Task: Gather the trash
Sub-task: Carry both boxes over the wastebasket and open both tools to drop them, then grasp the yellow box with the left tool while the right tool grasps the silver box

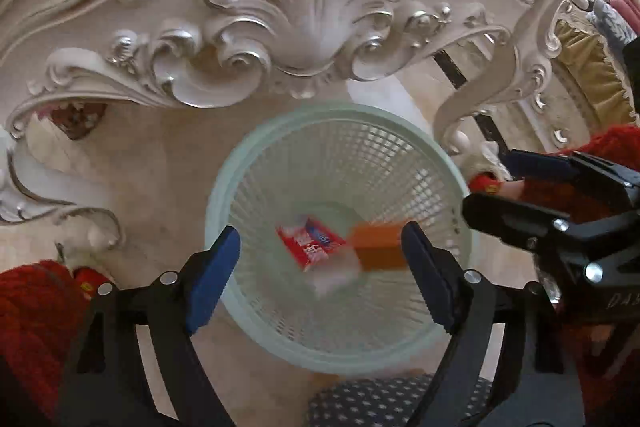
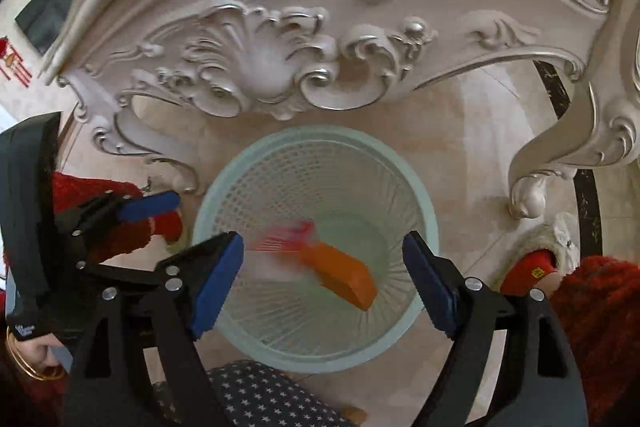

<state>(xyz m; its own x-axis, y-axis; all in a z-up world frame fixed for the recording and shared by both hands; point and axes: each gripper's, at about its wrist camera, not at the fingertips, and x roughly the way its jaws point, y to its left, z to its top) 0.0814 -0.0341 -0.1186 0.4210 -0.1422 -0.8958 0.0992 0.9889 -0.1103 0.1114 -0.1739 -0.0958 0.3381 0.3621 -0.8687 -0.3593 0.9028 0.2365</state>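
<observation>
Trash falls blurred in 1 pale green mesh wastebasket (image 1: 400, 143): 1 orange box (image 1: 378, 247), 1 red wrapper (image 1: 308, 245). Left claw (image 1: 320, 275) and right claw (image 2: 322, 279) gape empty.

Left gripper (image 1: 320, 267), right gripper (image 2: 323, 273) — both angled down, spread wide, nothing gripped.

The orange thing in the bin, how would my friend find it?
Look below the carved white table for the round pale green mesh basket on the floor. The orange box is inside it, between the open blue gripper pads. Beside it is a blurred red and white packet, but the box is one plain colour.
</observation>
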